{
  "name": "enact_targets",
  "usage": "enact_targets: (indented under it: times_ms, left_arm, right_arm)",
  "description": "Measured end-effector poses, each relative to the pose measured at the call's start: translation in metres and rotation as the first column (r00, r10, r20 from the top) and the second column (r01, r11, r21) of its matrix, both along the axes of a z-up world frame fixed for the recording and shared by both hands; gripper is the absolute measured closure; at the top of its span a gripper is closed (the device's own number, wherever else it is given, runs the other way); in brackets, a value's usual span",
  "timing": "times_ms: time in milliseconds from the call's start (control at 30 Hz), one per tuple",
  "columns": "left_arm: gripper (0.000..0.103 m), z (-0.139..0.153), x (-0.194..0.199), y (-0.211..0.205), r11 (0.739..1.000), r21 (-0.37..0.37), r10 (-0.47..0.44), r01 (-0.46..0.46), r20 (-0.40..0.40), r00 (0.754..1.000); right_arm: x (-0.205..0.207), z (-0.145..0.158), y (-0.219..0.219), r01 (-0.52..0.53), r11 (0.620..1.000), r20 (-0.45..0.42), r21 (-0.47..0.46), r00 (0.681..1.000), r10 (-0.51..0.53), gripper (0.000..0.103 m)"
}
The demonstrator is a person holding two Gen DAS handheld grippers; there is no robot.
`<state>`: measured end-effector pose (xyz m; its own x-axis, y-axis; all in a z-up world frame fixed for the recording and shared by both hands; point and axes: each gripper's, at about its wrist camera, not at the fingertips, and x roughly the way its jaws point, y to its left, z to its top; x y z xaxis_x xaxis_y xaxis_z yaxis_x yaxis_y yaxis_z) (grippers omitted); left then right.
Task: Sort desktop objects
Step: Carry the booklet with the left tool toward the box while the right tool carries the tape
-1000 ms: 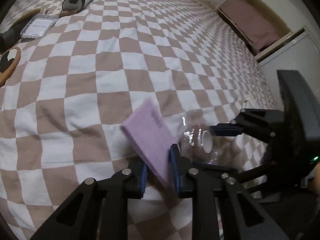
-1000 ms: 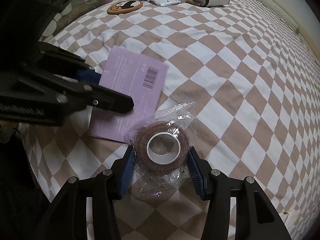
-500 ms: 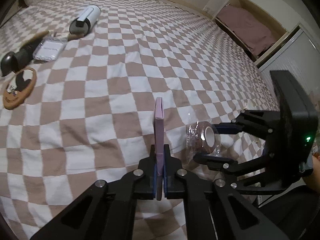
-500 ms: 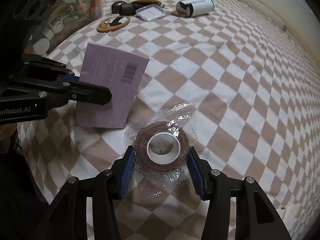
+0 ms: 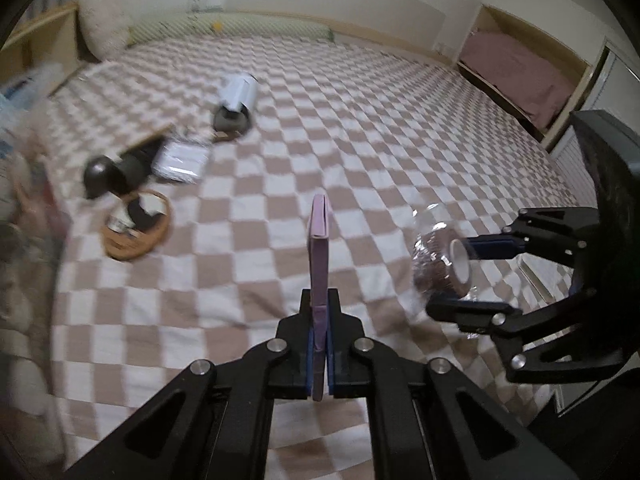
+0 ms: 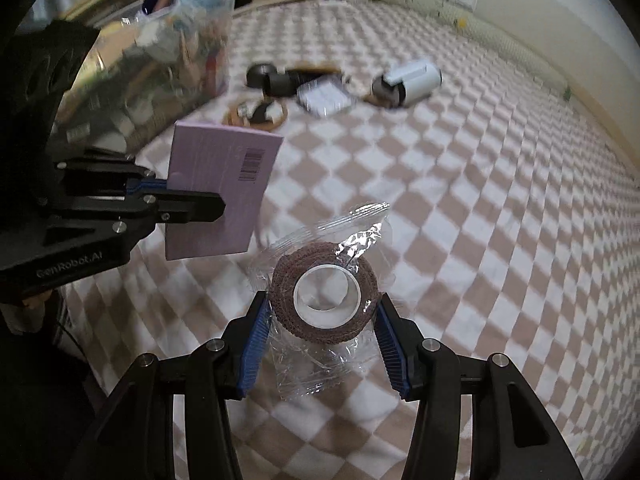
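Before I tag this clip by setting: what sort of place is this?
Most likely a bedroom. The work surface is a bed under a checkered bedspread, with a pillow at its head and a built-in alcove holding folded pink bedding beside it.

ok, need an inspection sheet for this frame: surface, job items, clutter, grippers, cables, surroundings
Surface: checkered bedspread, brown and white.
Job's things: purple booklet and wrapped brown tape roll, both lifted clear of the spread.
Clutter: white cylinder, clear case, black object, round wooden piece, bag of oddments.
Grippers: left gripper jaws shut on booklet edge; right gripper jaws gripping the roll.
Cables: nothing seen.
Surroundings: pink cushion in wooden alcove, pillow.
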<state>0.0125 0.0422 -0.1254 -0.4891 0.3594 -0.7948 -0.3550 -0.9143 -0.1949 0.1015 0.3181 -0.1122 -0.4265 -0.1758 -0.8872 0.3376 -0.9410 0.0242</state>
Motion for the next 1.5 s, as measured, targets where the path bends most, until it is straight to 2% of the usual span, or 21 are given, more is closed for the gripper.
enact_targets:
  times_ms: [300,533,800,1033,1133,1233,1333,1500]
  left_arm:
    - [0.098,0.066,0.006,-0.053,0.996,-0.042,0.074,-0.084,-0.188,0.979]
    - [0.098,0.108,0.014,-0.093,0.989,-0.037,0.124,-0.140,-0.274,0.954]
    - [0.098,0.158,0.031,-0.145,0.977,-0.036,0.184,-0.210,-0.360,0.915]
    - [0.098,0.199,0.044,-0.205,0.951,-0.032,0.268,-0.306,-0.405,0.874]
    - [0.098,0.213,0.046,-0.232,0.934,-0.032,0.311,-0.355,-0.414,0.856]
    - [0.098,0.219,0.045,-0.251,0.920,-0.040,0.342,-0.389,-0.403,0.849]
    - [0.098,0.216,0.040,-0.268,0.907,-0.061,0.369,-0.418,-0.367,0.854]
    - [0.098,0.193,0.032,-0.281,0.905,-0.093,0.381,-0.416,-0.264,0.886]
  right_arm:
    - [-0.018,0.050,-0.017,0.024,1.000,-0.097,-0.005,0.995,-0.024,0.051]
    - [-0.022,0.098,-0.045,0.003,1.000,-0.213,0.012,0.977,0.000,0.051]
    - [-0.025,0.157,-0.092,-0.061,0.998,-0.340,0.007,0.938,0.059,0.051]
    - [-0.038,0.207,-0.142,-0.132,0.991,-0.436,-0.020,0.893,0.110,0.051]
    - [-0.046,0.222,-0.162,-0.159,0.987,-0.455,-0.027,0.881,0.130,0.051]
    - [-0.060,0.232,-0.184,-0.186,0.982,-0.463,-0.034,0.874,0.150,0.051]
    - [-0.076,0.231,-0.204,-0.206,0.977,-0.445,-0.050,0.881,0.163,0.051]
    - [-0.111,0.208,-0.236,-0.226,0.970,-0.339,-0.093,0.923,0.182,0.051]
